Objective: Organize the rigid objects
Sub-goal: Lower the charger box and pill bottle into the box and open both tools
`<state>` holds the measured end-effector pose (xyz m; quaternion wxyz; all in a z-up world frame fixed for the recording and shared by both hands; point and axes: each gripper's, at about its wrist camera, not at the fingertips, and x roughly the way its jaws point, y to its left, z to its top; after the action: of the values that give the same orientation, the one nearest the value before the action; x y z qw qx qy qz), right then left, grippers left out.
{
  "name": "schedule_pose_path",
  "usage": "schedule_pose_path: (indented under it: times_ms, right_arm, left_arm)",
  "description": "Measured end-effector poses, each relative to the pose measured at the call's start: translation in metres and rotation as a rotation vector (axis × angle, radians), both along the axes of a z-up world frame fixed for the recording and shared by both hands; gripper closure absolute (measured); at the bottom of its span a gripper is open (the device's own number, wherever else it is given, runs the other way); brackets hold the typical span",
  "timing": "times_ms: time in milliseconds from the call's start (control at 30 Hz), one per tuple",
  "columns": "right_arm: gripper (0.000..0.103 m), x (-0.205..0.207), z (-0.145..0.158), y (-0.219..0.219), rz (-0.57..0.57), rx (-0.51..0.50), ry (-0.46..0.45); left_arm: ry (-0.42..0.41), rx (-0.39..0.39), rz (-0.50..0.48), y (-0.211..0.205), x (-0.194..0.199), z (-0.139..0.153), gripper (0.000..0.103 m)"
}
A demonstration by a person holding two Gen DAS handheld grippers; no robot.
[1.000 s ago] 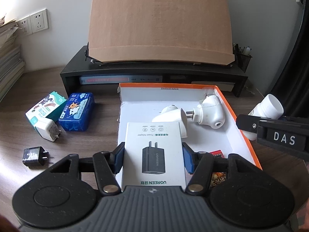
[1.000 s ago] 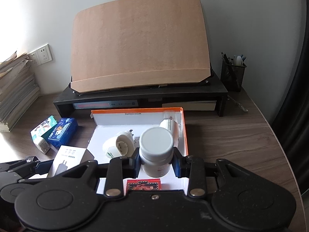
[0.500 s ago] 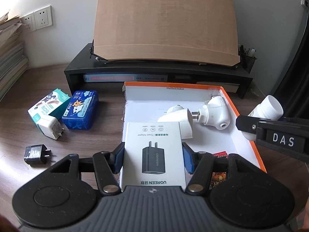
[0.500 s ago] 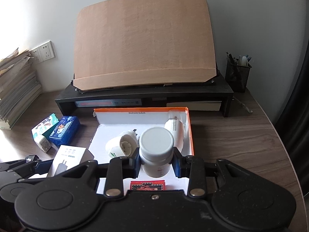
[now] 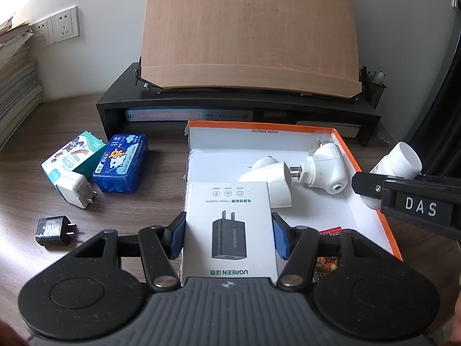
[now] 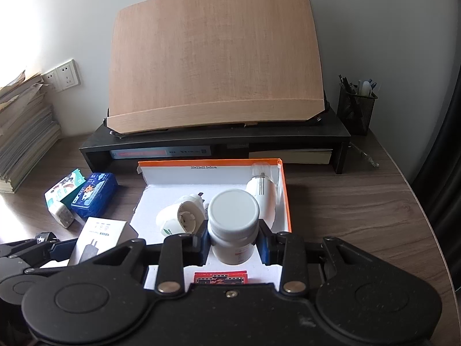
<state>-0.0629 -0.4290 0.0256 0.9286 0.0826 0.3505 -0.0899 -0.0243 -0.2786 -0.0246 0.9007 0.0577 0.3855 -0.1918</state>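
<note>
Resting between fingers (image 6: 263, 249): bottle (image 6: 233, 225)

left claw (image 5: 227, 238): clamped, angled down | right claw (image 6: 233, 243): clamped, angled down

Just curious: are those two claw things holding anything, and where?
Left gripper clamps the white adapter box by its long sides; right gripper clamps the white bottle around its body.

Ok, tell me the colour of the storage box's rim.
Orange rim, white inside; clearest in the right wrist view.
</note>
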Motion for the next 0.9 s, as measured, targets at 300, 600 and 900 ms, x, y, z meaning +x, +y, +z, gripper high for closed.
schedule_pose_path:
  times_ms: [300,600,900]
  right_arm:
    - [0.063,0.005,-0.002,-0.001,0.000,0.000,0.008]
    - [0.063,0.012,-0.007,-0.002,0.001,0.000,0.020]
    - [0.063,0.020,-0.012,-0.003,0.002,-0.003,0.037]
  left_arm:
    - [0.004,0.002,-0.001,-0.001,0.003,-0.002,0.044]
    - [0.009,0.001,-0.006,-0.002,0.006,-0.004,0.044]
    - [0.016,0.002,-0.011,-0.005,0.010,-0.006,0.044]
